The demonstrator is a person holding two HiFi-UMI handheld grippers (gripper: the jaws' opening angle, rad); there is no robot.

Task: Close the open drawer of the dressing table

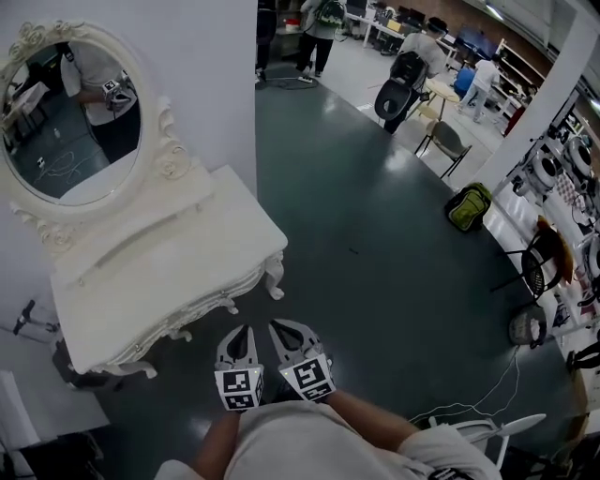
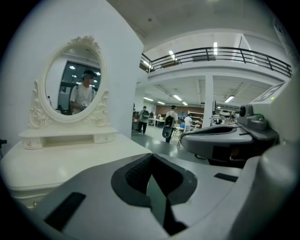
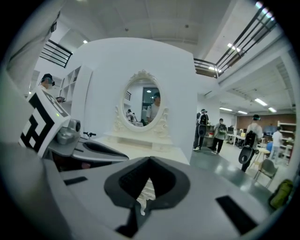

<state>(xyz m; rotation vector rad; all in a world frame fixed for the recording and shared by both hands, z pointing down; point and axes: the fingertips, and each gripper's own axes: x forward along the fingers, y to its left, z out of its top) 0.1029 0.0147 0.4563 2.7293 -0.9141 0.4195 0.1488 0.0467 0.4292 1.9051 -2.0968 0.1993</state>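
The white dressing table (image 1: 159, 281) with its oval mirror (image 1: 70, 122) stands against the white wall at the left of the head view. Its front shows no drawer standing out from here. Both grippers hover close together over the dark floor, a little off the table's front right corner. My left gripper (image 1: 247, 333) is shut and empty, and so is my right gripper (image 1: 279, 328). In the left gripper view my left gripper (image 2: 151, 171) points past the table top (image 2: 61, 164). In the right gripper view my right gripper (image 3: 149, 176) faces the mirror (image 3: 143, 103).
Dark green floor spreads to the right. A green backpack (image 1: 469, 206), a black chair (image 1: 544, 262) and a white cable (image 1: 469, 408) lie at the right. Several people (image 1: 319, 28) stand by desks at the back. A white pillar (image 1: 553, 84) rises at the upper right.
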